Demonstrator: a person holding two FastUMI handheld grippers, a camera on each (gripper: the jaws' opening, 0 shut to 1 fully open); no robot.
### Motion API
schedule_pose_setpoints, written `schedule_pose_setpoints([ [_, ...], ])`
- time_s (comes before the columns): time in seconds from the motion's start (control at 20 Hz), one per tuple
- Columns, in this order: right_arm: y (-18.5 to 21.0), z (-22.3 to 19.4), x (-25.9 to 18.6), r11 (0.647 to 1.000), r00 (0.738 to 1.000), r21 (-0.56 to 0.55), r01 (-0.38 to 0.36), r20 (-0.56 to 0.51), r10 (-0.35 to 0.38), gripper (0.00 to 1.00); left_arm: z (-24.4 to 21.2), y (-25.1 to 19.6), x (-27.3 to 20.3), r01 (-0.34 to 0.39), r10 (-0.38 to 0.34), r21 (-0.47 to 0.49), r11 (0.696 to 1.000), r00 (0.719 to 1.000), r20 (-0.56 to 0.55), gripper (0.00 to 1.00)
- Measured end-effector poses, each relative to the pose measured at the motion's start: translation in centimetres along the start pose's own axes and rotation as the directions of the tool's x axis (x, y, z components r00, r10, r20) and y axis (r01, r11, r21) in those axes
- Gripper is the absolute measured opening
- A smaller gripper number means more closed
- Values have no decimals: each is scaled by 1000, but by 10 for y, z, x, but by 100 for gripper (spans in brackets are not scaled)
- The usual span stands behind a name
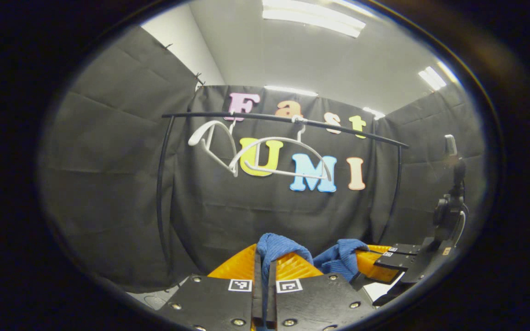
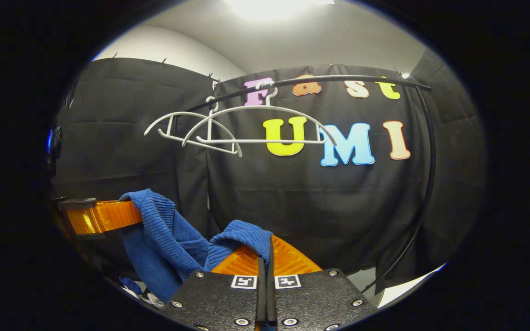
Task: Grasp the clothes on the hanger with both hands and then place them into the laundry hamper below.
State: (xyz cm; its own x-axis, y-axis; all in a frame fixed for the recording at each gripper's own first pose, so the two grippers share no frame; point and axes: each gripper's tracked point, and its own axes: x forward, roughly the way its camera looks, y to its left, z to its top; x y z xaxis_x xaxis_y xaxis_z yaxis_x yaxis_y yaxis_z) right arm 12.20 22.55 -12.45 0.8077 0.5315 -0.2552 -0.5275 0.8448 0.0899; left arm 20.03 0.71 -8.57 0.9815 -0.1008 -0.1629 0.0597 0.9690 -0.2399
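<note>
At the bottom centre of the left gripper view, the left claw (image 1: 265,266) pinches a fold of blue cloth (image 1: 276,246). The right claw (image 2: 265,257) likewise pinches the cloth at the bottom centre of the right gripper view. Two bare white hangers (image 2: 228,124) hang on the black rail (image 2: 338,80) in the upper middle.

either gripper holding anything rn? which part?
Both. Left gripper and right gripper each pinch a bunched fold along the top of the blue garment; hangers bare.
</note>
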Motion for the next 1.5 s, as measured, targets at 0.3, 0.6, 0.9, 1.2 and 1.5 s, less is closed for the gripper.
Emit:
schedule_pose_setpoints([
  [0.3,13,-73,9,999,992,16,-28,-122,29,0,-79,17,8,-26,21,-36,999,991,-129,4],
  [0.6,14,-136,21,999,967,28,-24,-251,30,0,-148,30,6,-47,40,-24,999,966,-256,4],
  [0.9,17,-189,22,1000,926,10,-26,-378,28,1,-217,41,4,-72,67,2,997,924,-376,4],
  [1.2,28,-237,16,998,873,30,-47,-484,56,7,-277,68,-21,-109,116,44,993,842,-527,4],
  [1.5,30,-254,7,999,856,15,-34,-515,37,35,-321,80,-42,-117,141,80,990,770,-622,19],
])
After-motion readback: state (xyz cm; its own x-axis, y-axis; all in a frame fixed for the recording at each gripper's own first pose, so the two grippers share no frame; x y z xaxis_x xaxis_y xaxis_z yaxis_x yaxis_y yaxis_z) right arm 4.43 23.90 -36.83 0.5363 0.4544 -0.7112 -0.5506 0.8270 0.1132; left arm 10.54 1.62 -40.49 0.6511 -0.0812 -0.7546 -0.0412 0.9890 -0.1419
